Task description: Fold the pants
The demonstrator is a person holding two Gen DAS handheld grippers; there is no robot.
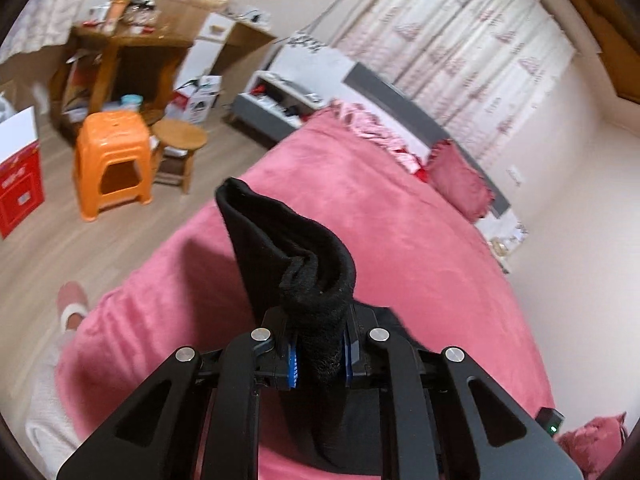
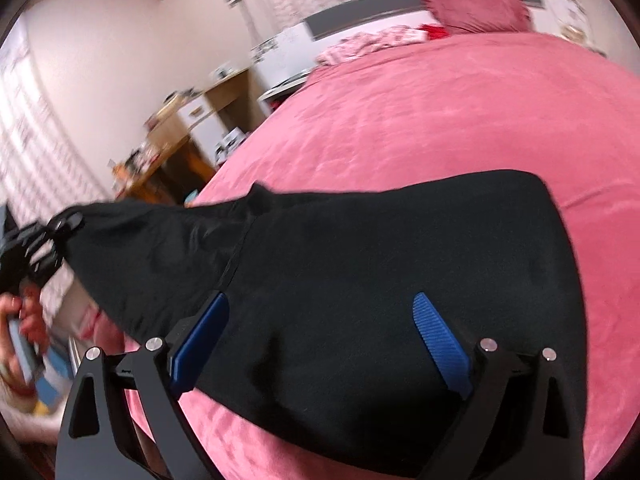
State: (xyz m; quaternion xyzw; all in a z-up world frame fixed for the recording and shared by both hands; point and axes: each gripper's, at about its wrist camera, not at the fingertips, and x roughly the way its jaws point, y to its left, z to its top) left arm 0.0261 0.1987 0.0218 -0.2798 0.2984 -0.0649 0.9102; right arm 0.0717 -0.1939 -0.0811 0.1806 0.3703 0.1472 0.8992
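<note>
Black pants in raised left tongs

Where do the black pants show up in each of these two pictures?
Left wrist view: the black pants rise bunched from the shut left gripper, bottom centre.
Right wrist view: the black pants spread across the middle, over the pink bedspread, beneath the open right gripper.
Shared landmark: the pink pillow by the headboard.

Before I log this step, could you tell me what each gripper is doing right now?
Left gripper: closed on a bunched end of the black pants.
Right gripper: open, holding nothing, above the pants.
</note>
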